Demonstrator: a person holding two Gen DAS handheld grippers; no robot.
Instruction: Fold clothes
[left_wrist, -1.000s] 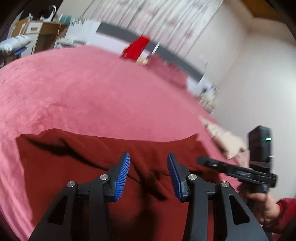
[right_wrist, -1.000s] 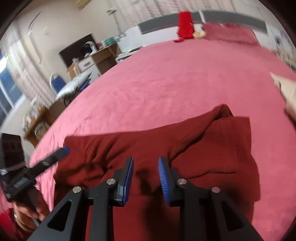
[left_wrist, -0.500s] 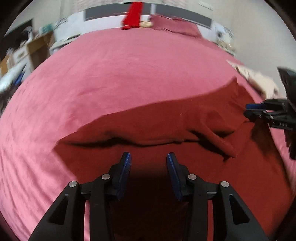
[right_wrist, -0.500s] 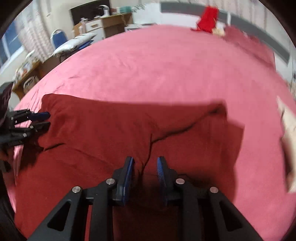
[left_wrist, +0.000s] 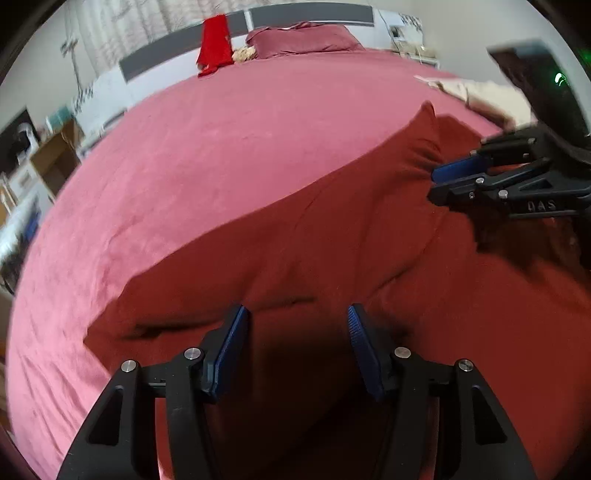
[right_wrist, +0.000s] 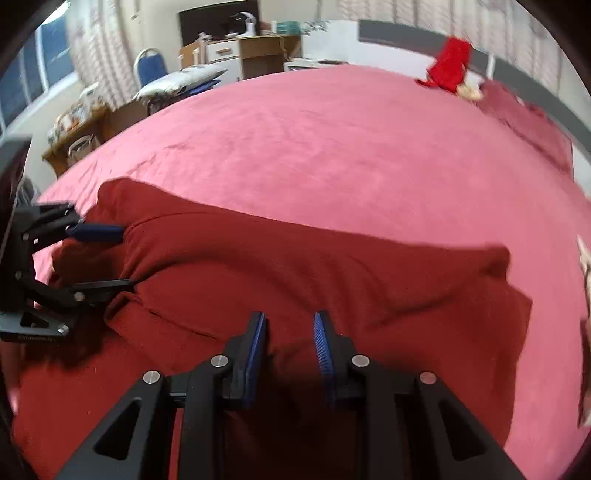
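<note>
A dark red garment (left_wrist: 314, 229) lies spread and partly folded on the pink bedspread (left_wrist: 221, 129); it also shows in the right wrist view (right_wrist: 295, 266). My left gripper (left_wrist: 295, 343) is open just above the garment's near part, nothing between its blue pads. It shows at the left of the right wrist view (right_wrist: 110, 258), jaws apart by a raised fold. My right gripper (right_wrist: 290, 343) is open over the garment, empty. It shows at the right of the left wrist view (left_wrist: 439, 184).
A bright red cloth (left_wrist: 214, 44) and a pillow (left_wrist: 303, 37) lie at the bed's far end. A beige cloth (left_wrist: 487, 96) lies at the right edge. A desk, chair (right_wrist: 151, 70) and shelves stand beyond the left side.
Both grippers have moved lower and closer over the garment and turned toward each other. The left gripper's jaws have opened wider. The garment's far edge is now folded higher.
</note>
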